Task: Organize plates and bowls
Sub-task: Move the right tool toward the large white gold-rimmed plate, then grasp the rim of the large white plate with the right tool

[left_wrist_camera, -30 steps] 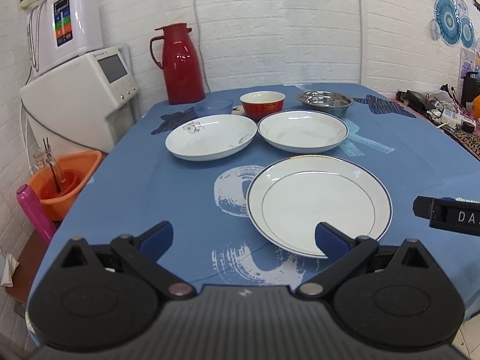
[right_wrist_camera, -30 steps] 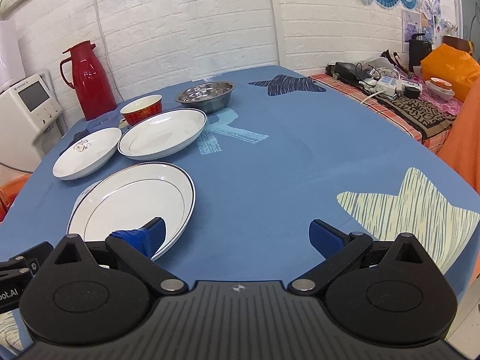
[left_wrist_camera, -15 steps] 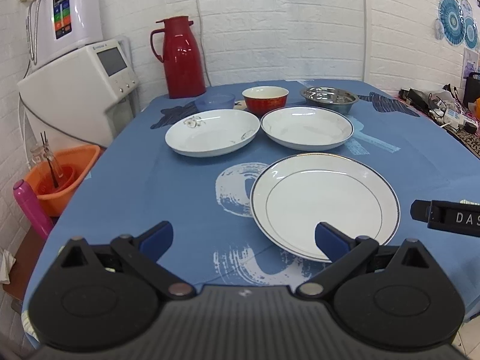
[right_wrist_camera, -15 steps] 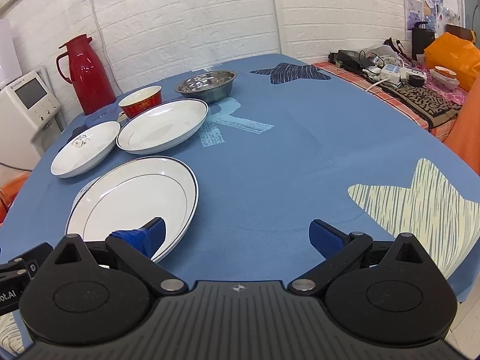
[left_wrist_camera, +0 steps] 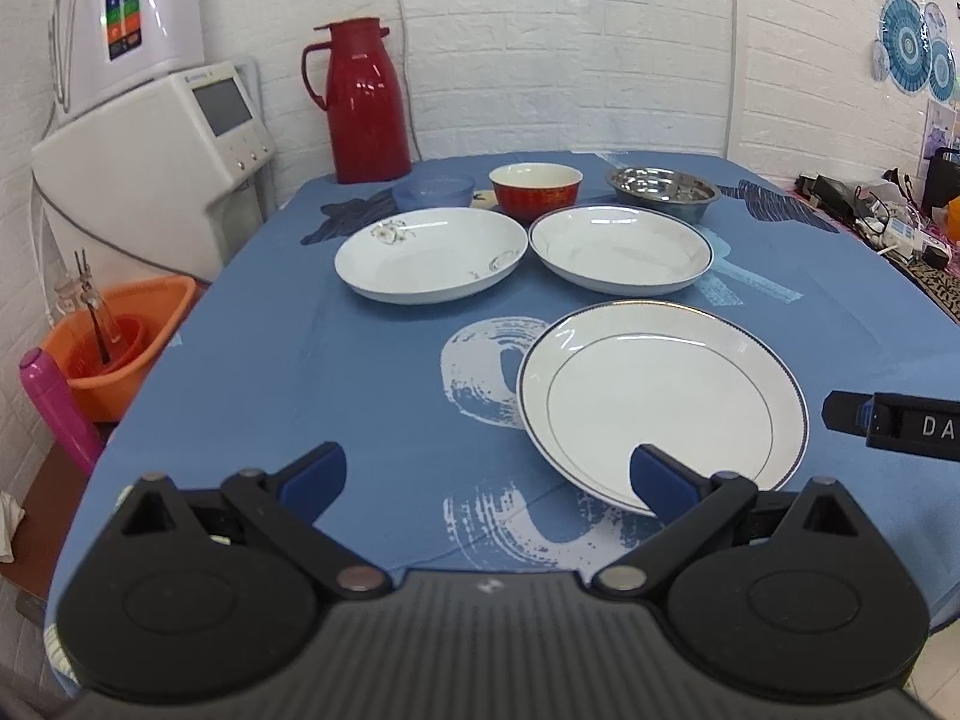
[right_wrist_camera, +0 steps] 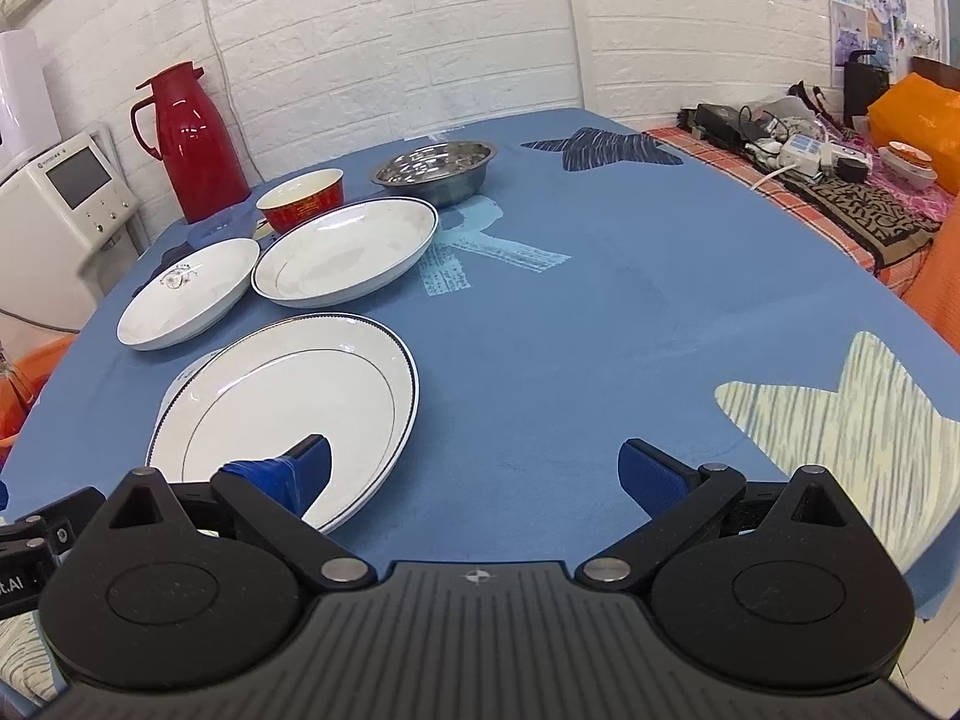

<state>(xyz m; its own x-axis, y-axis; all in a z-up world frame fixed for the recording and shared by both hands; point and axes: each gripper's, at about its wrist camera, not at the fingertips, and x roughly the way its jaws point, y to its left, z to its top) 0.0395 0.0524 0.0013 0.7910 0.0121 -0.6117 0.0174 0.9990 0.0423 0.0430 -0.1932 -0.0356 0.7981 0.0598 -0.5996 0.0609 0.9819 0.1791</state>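
Plates (left_wrist_camera: 660, 402) and bowls (left_wrist_camera: 536, 187) sit spread on the blue table (left_wrist_camera: 360, 372). Left gripper (left_wrist_camera: 486, 474) and right gripper (right_wrist_camera: 474, 468) hover spread wide, empty, at the near plate's edge.

Blue star-printed worktop (left_wrist_camera: 372, 372); white plate (left_wrist_camera: 660, 402) rimmed dark blue; white floral dish (left_wrist_camera: 431, 253); red bowl (left_wrist_camera: 536, 186); red jug (left_wrist_camera: 360, 102).

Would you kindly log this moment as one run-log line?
left gripper: open, empty | right gripper: open, empty | large plate: on table, untouched | stacking: not yet begun
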